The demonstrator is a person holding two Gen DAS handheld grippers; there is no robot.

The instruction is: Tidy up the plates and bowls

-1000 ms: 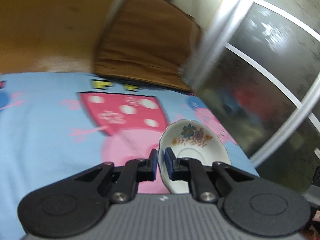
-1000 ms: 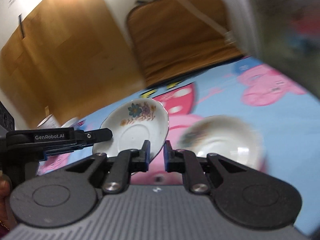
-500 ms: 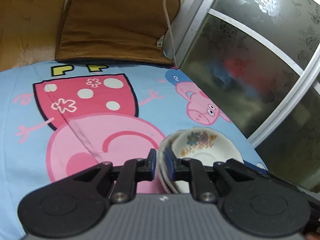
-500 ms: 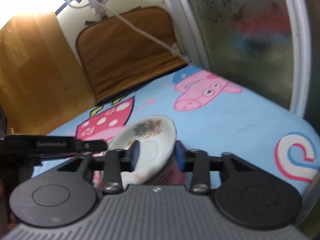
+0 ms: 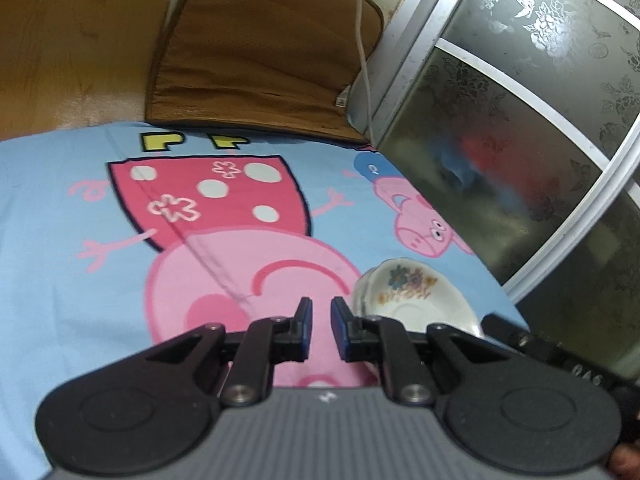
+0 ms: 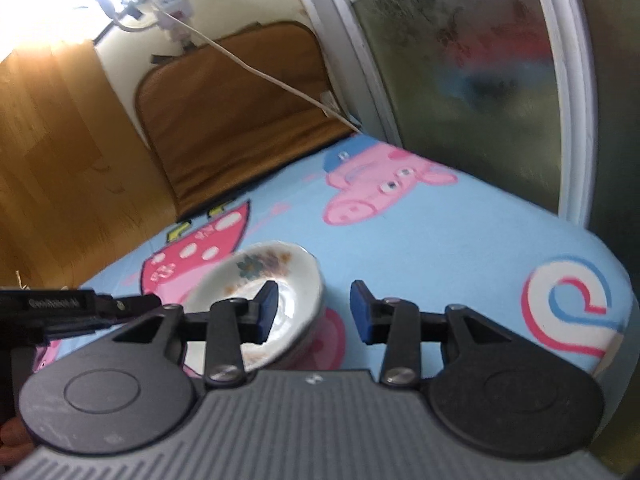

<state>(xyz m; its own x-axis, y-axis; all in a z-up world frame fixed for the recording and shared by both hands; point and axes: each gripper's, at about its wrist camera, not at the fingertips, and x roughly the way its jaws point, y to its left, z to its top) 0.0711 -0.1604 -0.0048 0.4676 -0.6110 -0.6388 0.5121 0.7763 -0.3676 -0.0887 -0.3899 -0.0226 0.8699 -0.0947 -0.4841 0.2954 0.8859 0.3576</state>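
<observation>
Two white saucers with a flower print sit stacked on the blue cartoon-print cloth; the stack shows in the left wrist view [image 5: 416, 300] and in the right wrist view [image 6: 260, 292]. My left gripper [image 5: 321, 318] is just left of the stack, its jaws a narrow gap apart with nothing between them. My right gripper [image 6: 313, 307] is open wide and empty; its left finger stands in front of the top saucer, and the right finger is clear of it. The left gripper's body [image 6: 72, 308] shows at the left of the right wrist view.
A brown cushion [image 5: 260, 48] leans on the wall at the far end, with a white cable [image 6: 256, 68] across it. A frosted sliding door [image 5: 540, 112] runs close along the right side. The cloth's right edge [image 6: 600, 264] drops off near the stack.
The left gripper let go of its saucer onto the other one and shifted left. The right gripper opened wide and released the stack, which now rests on the cloth.
</observation>
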